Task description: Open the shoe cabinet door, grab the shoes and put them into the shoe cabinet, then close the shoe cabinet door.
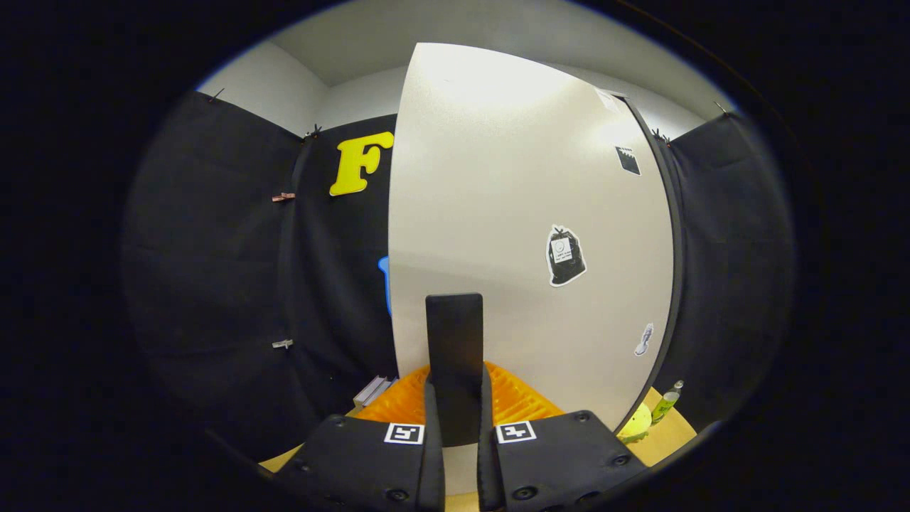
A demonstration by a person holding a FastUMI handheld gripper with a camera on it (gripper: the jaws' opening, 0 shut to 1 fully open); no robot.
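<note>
1. Black cloth walls surround us, behind a white shoe cabinet door (512, 213).
2. We see our gripper (461, 434) clamped on the door's black handle (455, 355), fingers nearly together.
3. Orange ribbed object (515, 398) lies beyond.

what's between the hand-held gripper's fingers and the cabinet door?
Gripper view: a black upright handle sits between the hand-held gripper fingers, against the white cabinet door. Nothing else intervenes.
</note>
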